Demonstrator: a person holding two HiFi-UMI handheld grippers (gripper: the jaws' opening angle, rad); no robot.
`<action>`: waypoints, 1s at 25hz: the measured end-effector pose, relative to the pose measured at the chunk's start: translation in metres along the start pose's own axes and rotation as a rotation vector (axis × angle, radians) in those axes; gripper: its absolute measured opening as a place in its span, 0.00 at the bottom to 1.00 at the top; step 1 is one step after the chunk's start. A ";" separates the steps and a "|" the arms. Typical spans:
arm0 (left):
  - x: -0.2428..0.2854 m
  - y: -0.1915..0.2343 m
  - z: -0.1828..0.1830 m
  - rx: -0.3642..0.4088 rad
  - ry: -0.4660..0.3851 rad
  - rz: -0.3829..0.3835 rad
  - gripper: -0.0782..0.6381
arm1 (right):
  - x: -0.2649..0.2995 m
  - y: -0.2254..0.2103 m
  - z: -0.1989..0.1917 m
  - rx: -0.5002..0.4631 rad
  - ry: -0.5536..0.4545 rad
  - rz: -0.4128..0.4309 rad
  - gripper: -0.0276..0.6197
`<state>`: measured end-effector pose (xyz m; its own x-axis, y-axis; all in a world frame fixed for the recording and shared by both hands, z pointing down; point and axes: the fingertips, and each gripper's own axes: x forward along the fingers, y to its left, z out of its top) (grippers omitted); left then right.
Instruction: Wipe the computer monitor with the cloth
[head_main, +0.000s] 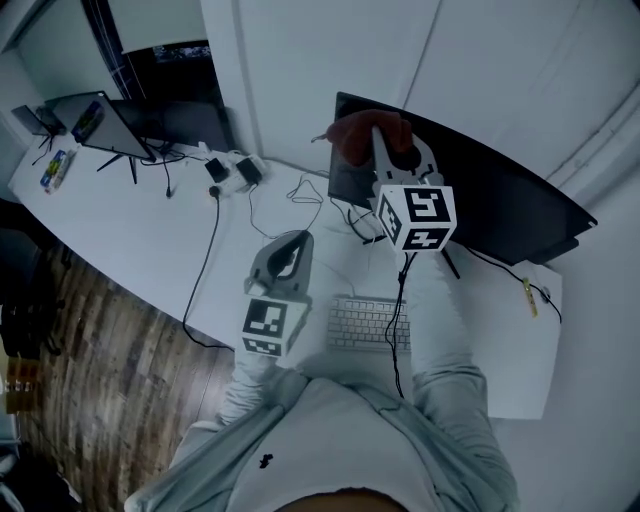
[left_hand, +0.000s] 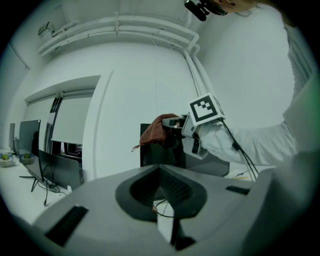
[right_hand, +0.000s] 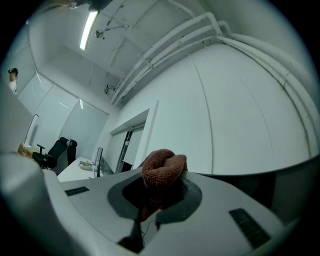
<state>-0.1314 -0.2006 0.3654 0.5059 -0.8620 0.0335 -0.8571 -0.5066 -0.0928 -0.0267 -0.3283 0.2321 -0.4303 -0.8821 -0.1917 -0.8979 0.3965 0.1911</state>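
The cloth (right_hand: 164, 169), a rust-brown terry piece, is bunched into a wad and clamped between the jaws of the right gripper (head_main: 392, 148). A fold bulges past the tips and a tail hangs below them. It is held high at the upper corner of the computer monitor (head_main: 500, 200), on the end nearest the left gripper. In the left gripper view it is seen draped against the top edge of the dark panel. Contact looks likely, though it cannot be confirmed from these views.

A wadded grip of this kind is judged to suit the job. A padded face is offered to the screen, and the hard jaw tips are set back from the glass. The top corner is taken to be a sensible starting place, since strokes can be carried across and down from it. The wiping itself is judged to be at its very beginning.

The left gripper (head_main: 288, 250) is held low over the white tabletop (head_main: 150, 240), just beside the keyboard (head_main: 365, 322). Its jaws are drawn together with nothing between them. It appears to be parked there so that the wiping path is left free. The monitor stands on a thin stand, so it may be rocked if the cloth is pressed hard.
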 end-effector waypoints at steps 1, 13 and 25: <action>0.001 -0.006 0.001 0.002 0.001 -0.008 0.14 | -0.011 -0.006 0.000 -0.001 0.002 -0.008 0.10; 0.019 -0.133 0.017 0.023 -0.004 -0.207 0.14 | -0.176 -0.071 -0.006 -0.067 0.063 -0.136 0.10; 0.015 -0.232 0.000 0.001 0.024 -0.294 0.14 | -0.348 -0.104 -0.057 0.014 0.169 -0.255 0.10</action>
<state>0.0751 -0.0961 0.3874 0.7302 -0.6783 0.0823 -0.6740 -0.7348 -0.0763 0.2219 -0.0769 0.3337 -0.1703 -0.9830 -0.0687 -0.9767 0.1591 0.1438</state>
